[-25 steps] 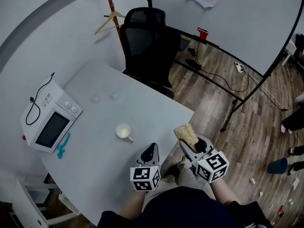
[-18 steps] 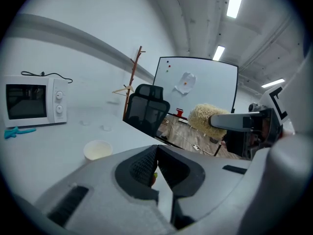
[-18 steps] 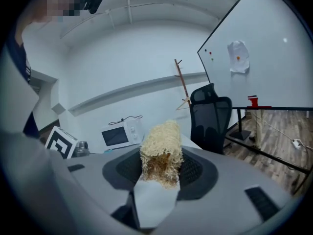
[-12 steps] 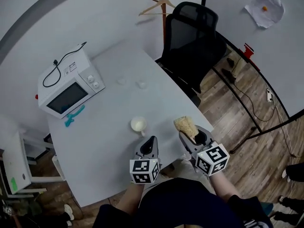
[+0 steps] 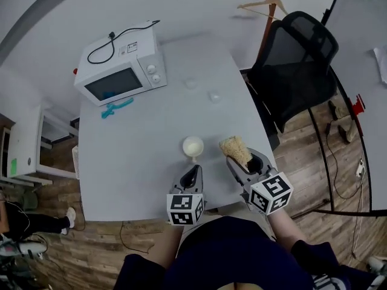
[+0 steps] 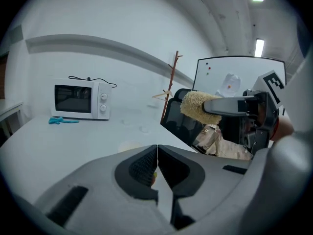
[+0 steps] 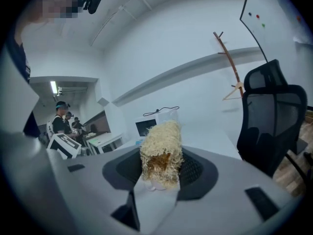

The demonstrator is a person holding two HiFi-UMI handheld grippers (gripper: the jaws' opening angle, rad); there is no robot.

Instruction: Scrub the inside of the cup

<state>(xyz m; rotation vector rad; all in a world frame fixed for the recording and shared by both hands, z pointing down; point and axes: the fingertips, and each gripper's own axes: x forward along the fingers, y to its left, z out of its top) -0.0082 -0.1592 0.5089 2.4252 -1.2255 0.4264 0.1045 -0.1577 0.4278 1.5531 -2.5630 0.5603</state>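
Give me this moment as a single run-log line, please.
left gripper: shut, empty | right gripper: shut on scrubber | cup: on table, untouched

The right gripper (image 7: 159, 176) clamps a tan, fibrous scrubber (image 7: 162, 143) upright.

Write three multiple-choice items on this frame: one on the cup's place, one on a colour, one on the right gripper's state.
1. Where is the cup?
A. upright on the table
B. on the floor
C. on a shelf

2. What colour is the small item lying beside the microwave?
A. red
B. teal
C. yellow

3. What state is the right gripper in?
A. shut on the scrubber
B. open and empty
C. shut on a spoon

Key: 1 A, the head view shows it standing on the white top. 2 B, it is plainly teal against the white. 3 A, the right gripper view shows the fibrous scrubber clamped between the jaws.
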